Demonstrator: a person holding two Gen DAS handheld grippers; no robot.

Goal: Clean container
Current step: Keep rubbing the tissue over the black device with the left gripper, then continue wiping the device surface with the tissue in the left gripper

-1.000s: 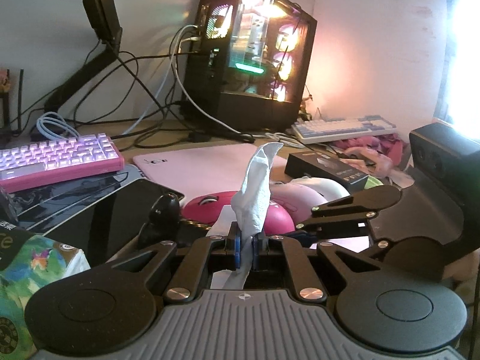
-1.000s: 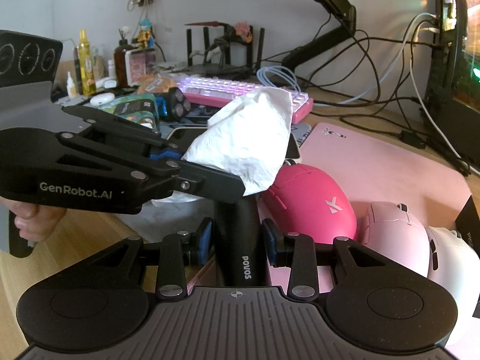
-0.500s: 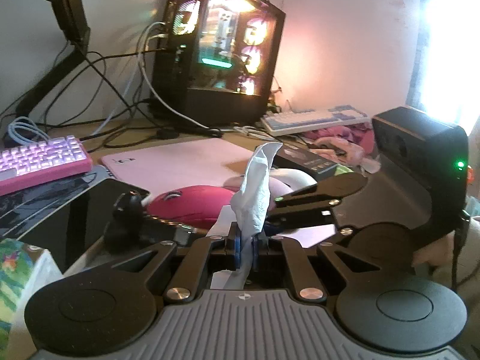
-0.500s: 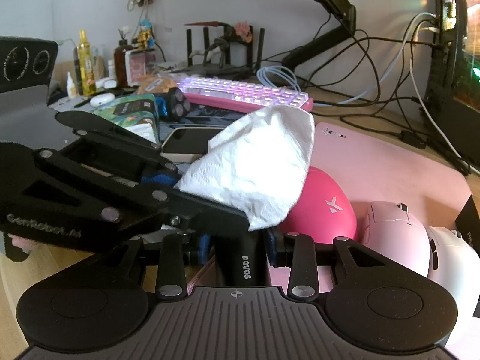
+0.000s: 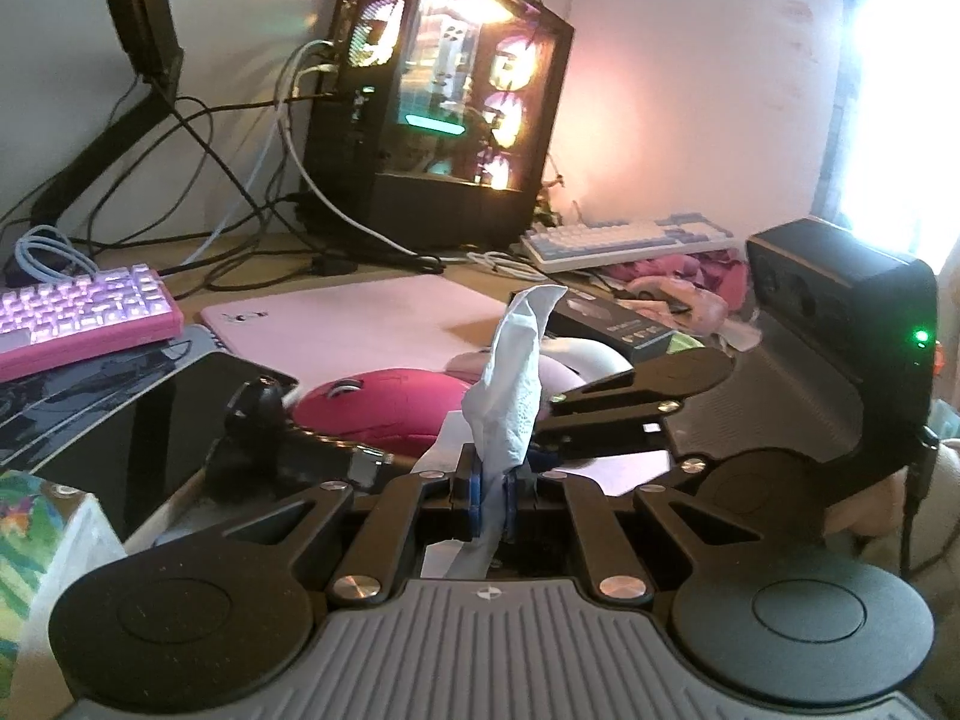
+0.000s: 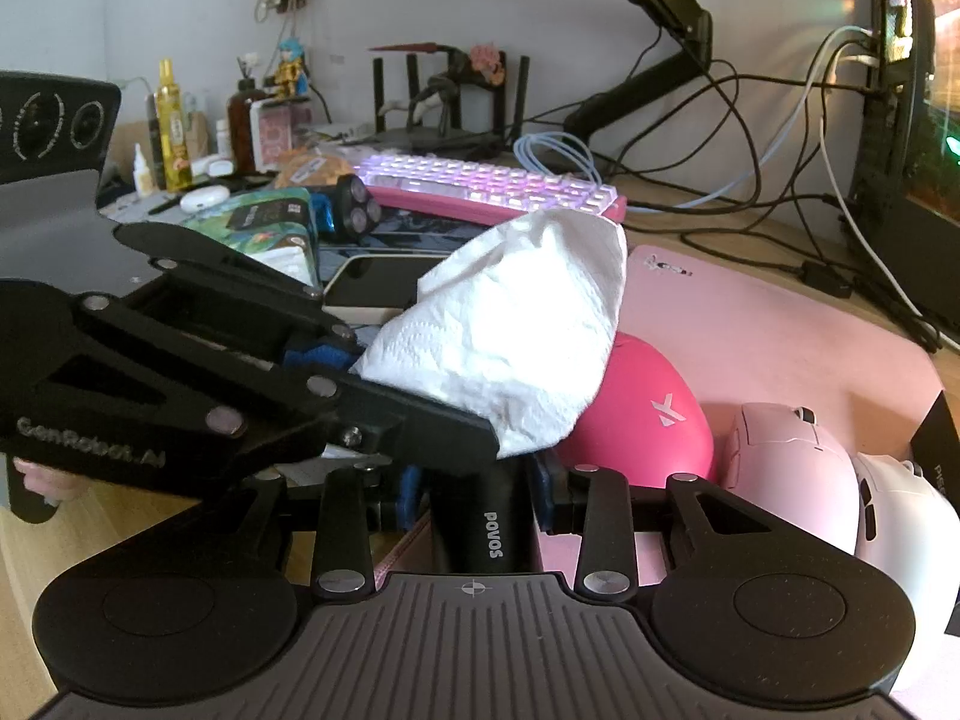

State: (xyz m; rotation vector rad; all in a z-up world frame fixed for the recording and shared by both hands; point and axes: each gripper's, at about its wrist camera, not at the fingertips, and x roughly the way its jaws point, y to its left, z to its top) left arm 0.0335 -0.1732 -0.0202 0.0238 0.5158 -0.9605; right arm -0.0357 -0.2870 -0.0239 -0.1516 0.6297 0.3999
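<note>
Left fingers [image 5: 493, 489] pinching crumpled white tissue [image 6: 510, 348], right fingers [image 6: 480, 495] clamped on black POVOS-labelled container [image 6: 483, 525]

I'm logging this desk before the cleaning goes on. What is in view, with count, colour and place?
tissue: 1, white, in left gripper
POVOS device: 1, black, in right gripper
mice: 3, magenta, pale pink, white, in a row on the pad
mouse pad: 1, pink, mid desk
keyboards: 2, pink lit at left, white-blue far right
PC case: 1, black, glowing, at back
phone: 1, dark screen, left of tissue
left gripper: shut on tissue
right gripper: shut on POVOS device
</note>
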